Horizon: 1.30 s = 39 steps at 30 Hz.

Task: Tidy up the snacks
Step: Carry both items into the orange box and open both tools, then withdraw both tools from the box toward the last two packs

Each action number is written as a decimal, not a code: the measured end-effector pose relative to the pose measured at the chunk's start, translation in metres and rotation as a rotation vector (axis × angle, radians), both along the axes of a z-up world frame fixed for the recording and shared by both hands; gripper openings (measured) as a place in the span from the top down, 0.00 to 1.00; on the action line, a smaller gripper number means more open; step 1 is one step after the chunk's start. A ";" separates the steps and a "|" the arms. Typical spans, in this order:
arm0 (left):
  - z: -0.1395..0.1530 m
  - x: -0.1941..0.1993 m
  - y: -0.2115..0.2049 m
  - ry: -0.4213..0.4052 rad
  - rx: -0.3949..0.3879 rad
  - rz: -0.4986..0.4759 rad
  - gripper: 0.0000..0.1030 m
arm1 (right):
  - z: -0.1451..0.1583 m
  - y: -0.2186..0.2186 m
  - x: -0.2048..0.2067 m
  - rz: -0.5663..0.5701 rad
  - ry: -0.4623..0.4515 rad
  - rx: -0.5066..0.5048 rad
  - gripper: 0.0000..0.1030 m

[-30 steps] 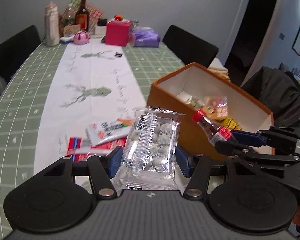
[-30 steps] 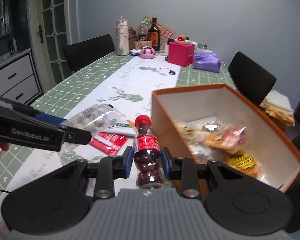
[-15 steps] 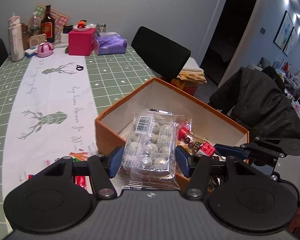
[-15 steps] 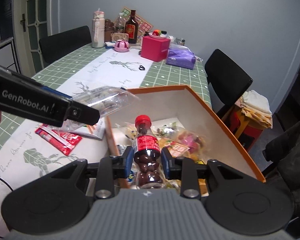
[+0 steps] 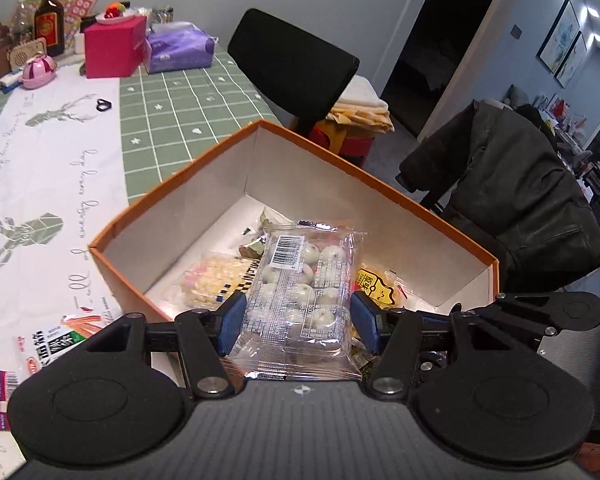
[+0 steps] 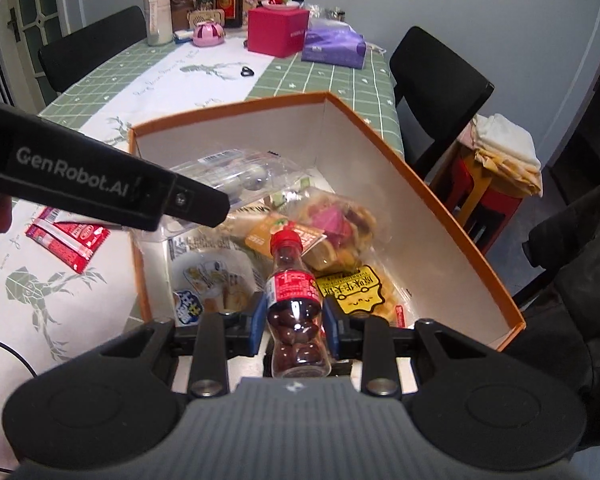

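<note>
My left gripper [image 5: 298,322] is shut on a clear packet of round white sweets [image 5: 304,292] and holds it above the orange box [image 5: 172,178], which has several snack bags inside. In the right wrist view my right gripper [image 6: 294,322] is shut on a small red-capped bottle of chocolate balls [image 6: 294,300], also over the orange box [image 6: 440,200]. There the left gripper's black arm crosses from the left, with the clear packet [image 6: 236,170] at its tip.
Red sachets [image 6: 68,236] and a white snack pack [image 5: 50,340] lie on the table runner left of the box. A pink box [image 6: 278,32], a purple tissue pack [image 6: 334,46] and bottles stand at the far end. Black chairs [image 5: 292,68] and a dark coat [image 5: 512,196] flank the table.
Both grippers swung right from over the table runner to above the open box, still holding the packet and the bottle. The red sachets are now off to the left.
</note>
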State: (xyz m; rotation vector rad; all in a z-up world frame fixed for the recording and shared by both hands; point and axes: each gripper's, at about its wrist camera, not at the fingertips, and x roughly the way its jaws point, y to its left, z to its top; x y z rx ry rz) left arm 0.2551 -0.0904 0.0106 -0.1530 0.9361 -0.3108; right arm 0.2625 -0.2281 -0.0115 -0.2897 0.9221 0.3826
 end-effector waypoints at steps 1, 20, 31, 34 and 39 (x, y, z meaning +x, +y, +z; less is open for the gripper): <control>-0.004 0.002 -0.002 0.014 -0.005 -0.010 0.36 | -0.002 -0.001 0.003 -0.001 0.012 -0.005 0.72; -0.025 0.017 -0.025 0.089 0.008 -0.079 0.14 | -0.019 -0.001 0.012 0.004 0.087 -0.073 0.52; 0.008 -0.017 -0.001 0.016 -0.012 -0.046 0.14 | 0.014 0.005 -0.017 -0.014 -0.077 -0.033 0.31; 0.019 -0.032 0.009 -0.014 -0.001 -0.024 0.14 | 0.025 0.015 -0.032 -0.003 -0.152 -0.015 0.26; 0.031 -0.060 0.032 -0.062 0.007 0.055 0.14 | 0.037 0.032 -0.060 0.038 -0.263 0.040 0.26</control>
